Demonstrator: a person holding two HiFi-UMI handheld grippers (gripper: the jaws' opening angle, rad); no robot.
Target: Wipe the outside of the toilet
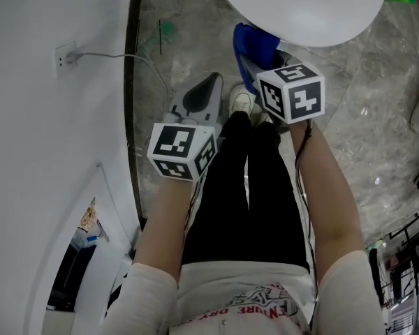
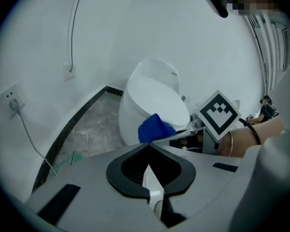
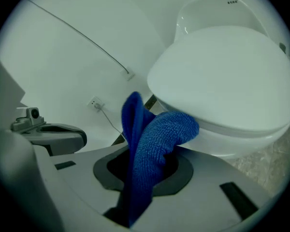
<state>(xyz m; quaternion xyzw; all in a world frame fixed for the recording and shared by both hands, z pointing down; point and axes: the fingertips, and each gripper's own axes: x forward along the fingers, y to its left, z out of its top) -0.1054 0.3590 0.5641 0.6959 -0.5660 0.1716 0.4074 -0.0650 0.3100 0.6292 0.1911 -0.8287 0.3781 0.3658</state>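
1. The toilet (image 2: 133, 115) is standing at the far end of the floor (image 1: 377, 138), straight ahead of the person, with its lid (image 3: 222, 66) down. Its white shell is showing no streak or wet patch, so how much has been wiped cannot be read.
2. The blue cloth (image 3: 157, 144) is bulging up just under the lid's near rim, at the front of the bowl. Whether it is touching the porcelain I cannot tell.
3. The right gripper (image 1: 250, 67) is clamping the cloth's lower fold, its jaws closed tight on it.
4. The left gripper (image 2: 148, 145) is hanging nearer and to the left, well apart from the toilet. Its jaws are pressing together with nothing between them.
5. Judging by this, the work is sitting at the bowl's front. The flanks, base and far part are probably all waiting.
6. A wall socket (image 1: 65, 56) and its cable (image 1: 108, 54) are sitting on the left wall (image 1: 42, 152), and a green scrap (image 1: 167, 28) is lying on the floor beside the base.
7. The person's legs (image 1: 230, 201) are standing close to the bowl, and the curved wall is crowding the left flank, likely making reach there tight.
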